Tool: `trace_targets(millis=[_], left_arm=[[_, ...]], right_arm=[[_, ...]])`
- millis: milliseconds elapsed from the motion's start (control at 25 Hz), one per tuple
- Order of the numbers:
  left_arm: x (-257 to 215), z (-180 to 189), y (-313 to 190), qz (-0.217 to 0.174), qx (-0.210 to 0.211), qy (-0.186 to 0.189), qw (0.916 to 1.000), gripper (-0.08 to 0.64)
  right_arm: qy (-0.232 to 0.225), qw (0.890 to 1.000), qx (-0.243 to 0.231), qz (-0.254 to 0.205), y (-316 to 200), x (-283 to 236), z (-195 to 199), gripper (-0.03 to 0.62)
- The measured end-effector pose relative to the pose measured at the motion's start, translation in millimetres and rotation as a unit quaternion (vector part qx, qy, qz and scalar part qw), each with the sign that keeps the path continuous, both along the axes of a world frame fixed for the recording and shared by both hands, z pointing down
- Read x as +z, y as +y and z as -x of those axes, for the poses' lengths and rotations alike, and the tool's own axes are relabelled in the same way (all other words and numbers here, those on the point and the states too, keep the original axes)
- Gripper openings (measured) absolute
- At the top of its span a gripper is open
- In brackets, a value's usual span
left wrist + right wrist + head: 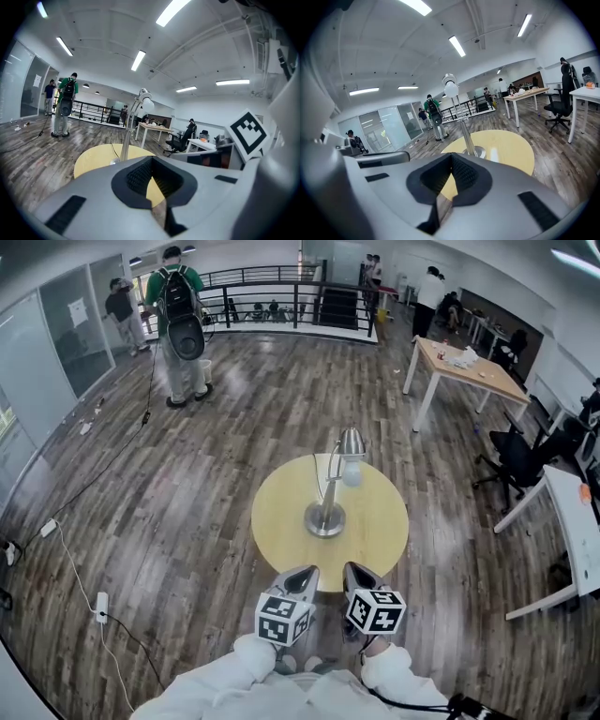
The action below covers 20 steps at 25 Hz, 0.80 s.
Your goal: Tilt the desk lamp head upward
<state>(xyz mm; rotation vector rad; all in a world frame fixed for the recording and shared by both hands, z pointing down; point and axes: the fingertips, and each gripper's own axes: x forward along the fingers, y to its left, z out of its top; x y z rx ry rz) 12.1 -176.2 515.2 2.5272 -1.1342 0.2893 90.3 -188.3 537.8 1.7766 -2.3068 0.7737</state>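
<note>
The left hand-held gripper (302,576) is clenched, its dark ribbed pads pressed together with nothing between them; in the left gripper view only a sliver of yellow counter top shows through the notch behind the pads. The right hand-held gripper (357,572) is clenched just the same and grasps nothing. The two sit side by side, close together but not touching, at the near edge of the counter, each carrying its marker cube, with a white sleeve (246,662) behind the left one.

Both point across the round yellow counter (380,526) toward the desk lamp (330,488), which stands apart from them near the counter's middle. Its round metal base (325,519) rests flat on the top, a slim metal stem rises from it, and the lamp head (352,442) sits at the upper end on the far side of the base, with a white bulb (352,474) showing beneath it — neither gripper is touching any part of the lamp. A thin cord runs from the lamp across the counter top.

Around the counter is a wood-plank floor (234,446). Farther off, a person in a green top with a black backpack (179,320) stands near a black railing, and a black office chair (516,460) stands off to the right.
</note>
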Motion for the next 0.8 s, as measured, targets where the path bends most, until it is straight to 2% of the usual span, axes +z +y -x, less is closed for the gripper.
trace_targets(millis=[240, 800], left_arm=[[-11, 7, -4, -0.018, 0.002, -0.001, 0.9998, 0.003], [-7, 17, 2, -0.013, 0.005, 0.000, 0.9999, 0.003]], right_arm=[[0.022, 1.000, 0.000, 0.006, 1, 1, 8, 0.014], [0.021, 1.000, -0.008, 0.008, 5, 5, 20, 0.014]])
